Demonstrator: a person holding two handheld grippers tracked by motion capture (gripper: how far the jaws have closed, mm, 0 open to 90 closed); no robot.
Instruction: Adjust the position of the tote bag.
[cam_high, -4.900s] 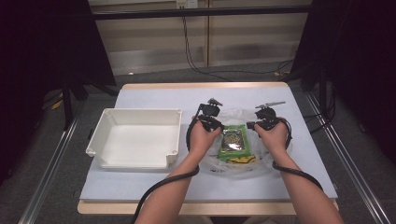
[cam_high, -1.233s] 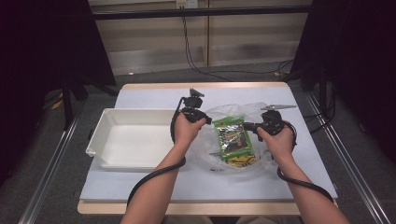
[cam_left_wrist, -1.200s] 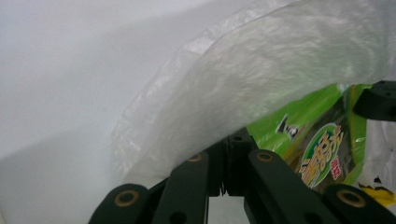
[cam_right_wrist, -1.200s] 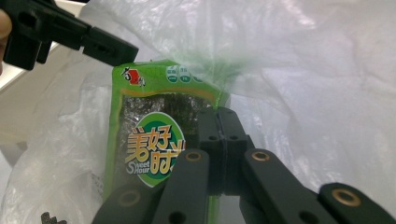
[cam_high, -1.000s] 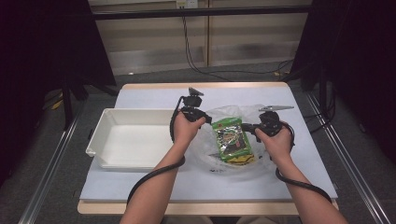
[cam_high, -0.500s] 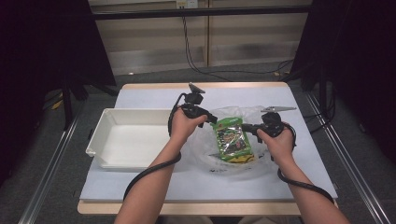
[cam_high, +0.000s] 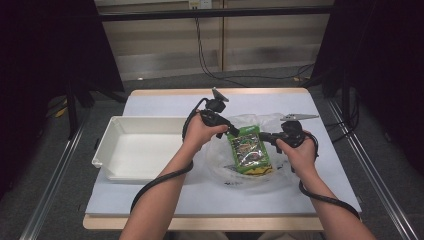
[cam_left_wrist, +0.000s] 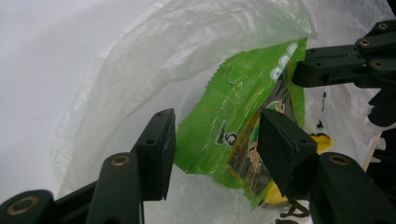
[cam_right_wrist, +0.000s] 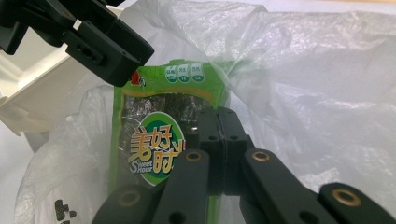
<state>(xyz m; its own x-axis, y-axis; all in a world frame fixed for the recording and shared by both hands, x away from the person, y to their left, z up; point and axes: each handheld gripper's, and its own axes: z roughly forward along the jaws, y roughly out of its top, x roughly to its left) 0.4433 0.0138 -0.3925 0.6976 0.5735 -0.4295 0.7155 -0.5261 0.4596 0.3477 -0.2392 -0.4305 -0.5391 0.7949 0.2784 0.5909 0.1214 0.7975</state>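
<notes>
Seaweed snack packet (cam_high: 248, 151), green with a dark window and a round yellow-lettered label, lying inside a clear plastic bag (cam_high: 272, 175) on the white-covered table (cam_high: 325, 165), right of centre. Just left of the bag, a white rectangular tray (cam_high: 112, 145), standing on the same cover. Left gripper (cam_high: 231, 131) reaching in from the tray side to the packet's upper left corner; in the left gripper view (cam_left_wrist: 215, 140) jaws apart, having just been opening, with the packet's green edge in the gap and film of the bag around it, neither pad pressing on anything. Right gripper (cam_high: 264, 136) coming from the opposite side at the packet's upper right edge; in the right gripper view (cam_right_wrist: 223, 135) jaws drawn tight together in front of the packet, whether on the bag's film cannot be told. In that same view, the left gripper's black jaw tips above the packet's top left corner, the tray's white wall behind them. Bag crumpled and spread wide around the packet, dark print on its lower part.
</notes>
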